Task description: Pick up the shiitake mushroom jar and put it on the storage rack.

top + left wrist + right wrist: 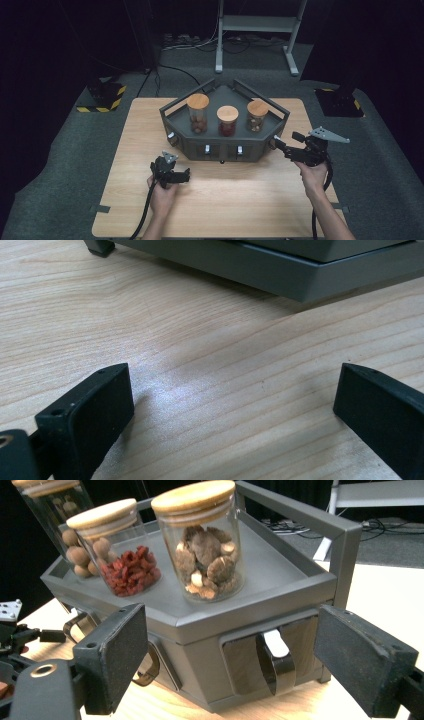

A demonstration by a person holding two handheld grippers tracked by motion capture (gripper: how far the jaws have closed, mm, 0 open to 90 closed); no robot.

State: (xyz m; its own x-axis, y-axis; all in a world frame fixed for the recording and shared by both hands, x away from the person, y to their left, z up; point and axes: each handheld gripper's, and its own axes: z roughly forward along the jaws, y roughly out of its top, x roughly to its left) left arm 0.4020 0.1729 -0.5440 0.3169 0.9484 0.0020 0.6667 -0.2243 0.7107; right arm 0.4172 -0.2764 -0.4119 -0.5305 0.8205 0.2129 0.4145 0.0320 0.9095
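Your right hand-held gripper, jaws wide and empty, faces the drawer handle at centre frame, its long axis upright. Your left hand-held gripper, also wide, hovers over the bench, lower left.

Grey stand, red-filled middle jar

The left gripper hangs low over the light wooden bench, its two black jaws standing wide apart with bare wood grain between them and nothing held. Ahead, along the top edge, runs the grey base of a stand, with one small dark foot resting on the bench.
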